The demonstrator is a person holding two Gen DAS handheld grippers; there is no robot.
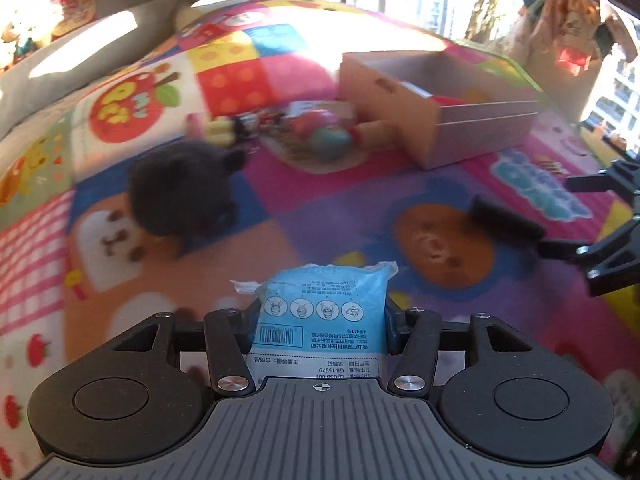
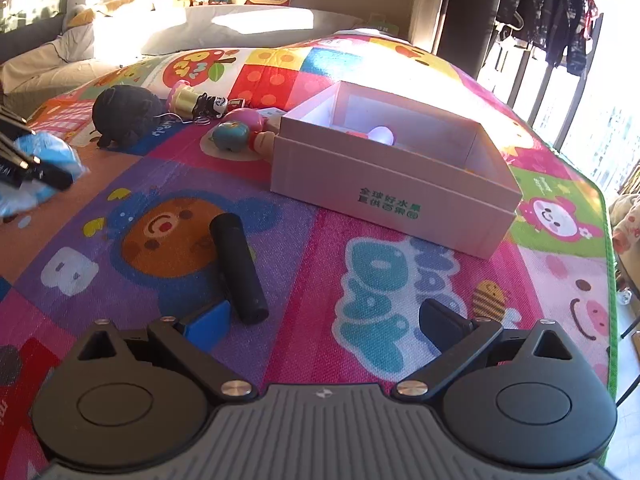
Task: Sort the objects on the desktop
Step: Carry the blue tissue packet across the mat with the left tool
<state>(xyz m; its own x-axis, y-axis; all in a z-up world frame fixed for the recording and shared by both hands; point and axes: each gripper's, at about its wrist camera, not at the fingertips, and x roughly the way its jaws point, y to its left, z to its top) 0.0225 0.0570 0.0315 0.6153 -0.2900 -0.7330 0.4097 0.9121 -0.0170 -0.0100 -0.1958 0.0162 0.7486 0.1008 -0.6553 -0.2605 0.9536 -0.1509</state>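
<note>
A black plush toy [image 2: 127,114] and small toys [image 2: 236,130] lie beside the open box [image 2: 394,196]. Left gripper [image 1: 322,316] clamps a blue packet [image 1: 324,312]. Right gripper [image 2: 324,326] stands wide, empty, black tube [image 2: 239,268] just ahead-left.

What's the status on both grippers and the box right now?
Left gripper shut on blue packet. Right gripper open, empty, black cylinder just ahead. White box open; path to it clear.

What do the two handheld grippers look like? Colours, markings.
Both match: left gripper and right gripper have black linkage arms with silver pivot screws, round black side discs and a ribbed grey body bearing a small crosshair mark. The right's left-hand finger pad is blue.
</note>
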